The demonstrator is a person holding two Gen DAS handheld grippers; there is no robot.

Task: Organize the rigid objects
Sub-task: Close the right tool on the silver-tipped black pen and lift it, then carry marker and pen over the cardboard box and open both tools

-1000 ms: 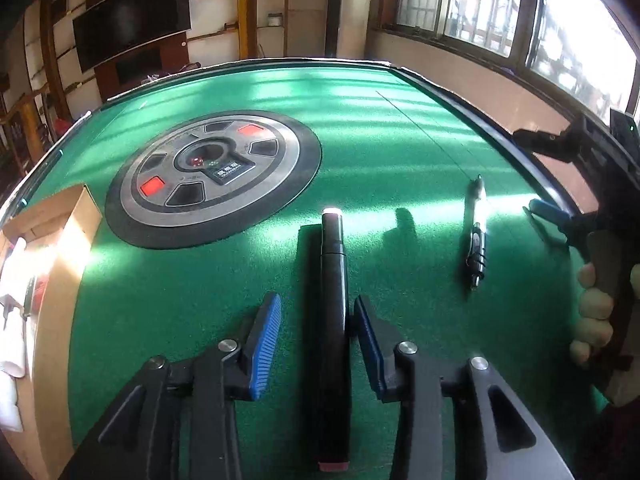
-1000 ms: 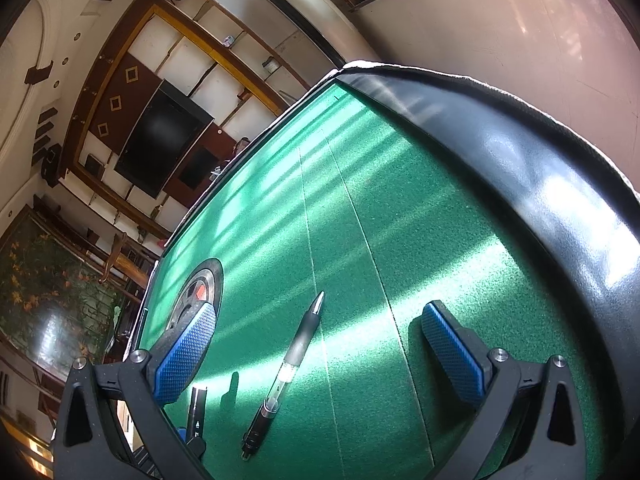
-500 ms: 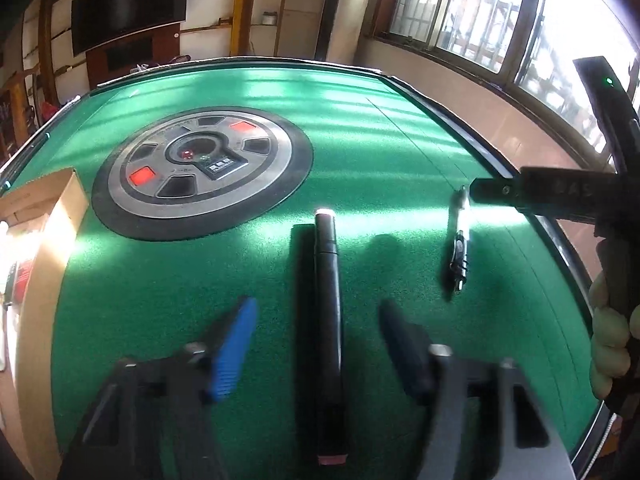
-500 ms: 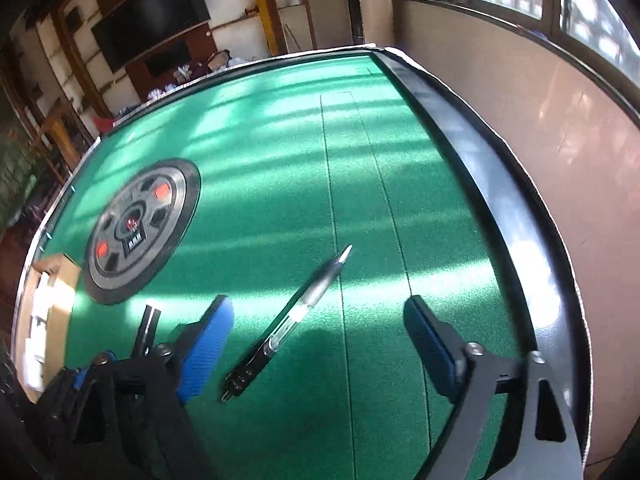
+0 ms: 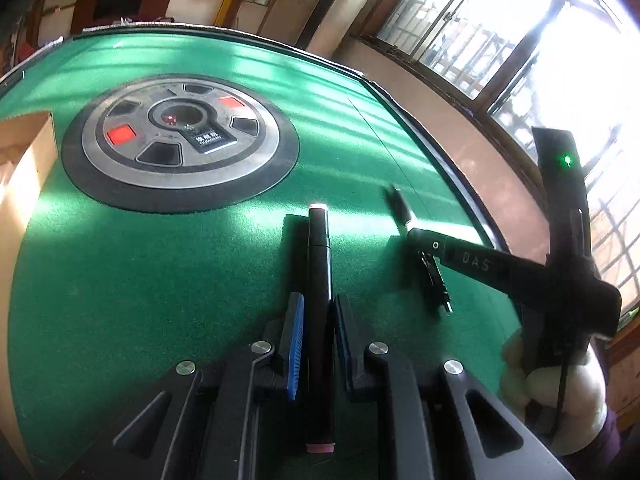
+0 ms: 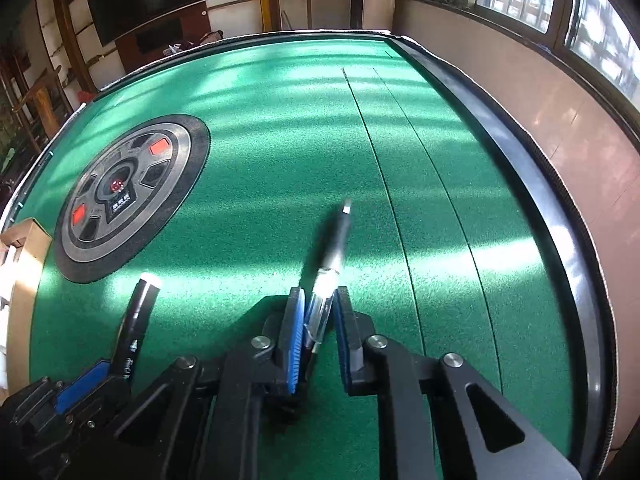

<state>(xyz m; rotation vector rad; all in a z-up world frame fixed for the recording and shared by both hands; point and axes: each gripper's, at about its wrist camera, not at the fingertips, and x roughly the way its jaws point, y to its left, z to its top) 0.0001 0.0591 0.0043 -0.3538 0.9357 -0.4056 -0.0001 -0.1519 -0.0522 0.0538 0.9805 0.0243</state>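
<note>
A black marker (image 5: 319, 264) with a pale tip lies lengthwise on the green felt table. My left gripper (image 5: 318, 312) is shut on the marker's barrel, blue pads on both sides. In the right wrist view my right gripper (image 6: 318, 304) is shut on a clear-barrelled ballpoint pen (image 6: 334, 248) whose dark grip and tip point away. The marker (image 6: 138, 312) and the left gripper's blue pad (image 6: 80, 384) show at lower left there. In the left wrist view the right gripper's black body (image 5: 500, 268) covers the middle of the pen (image 5: 434, 280).
A round grey and black control panel (image 5: 180, 148) with red buttons sits in the table's middle. A cardboard box (image 5: 20, 184) stands at the left edge. The black table rim (image 6: 540, 184) runs along the right, with a wall and windows beyond.
Both grippers have gone from open to shut: the left has closed on the marker, the right has come down over the pen and closed on it.
</note>
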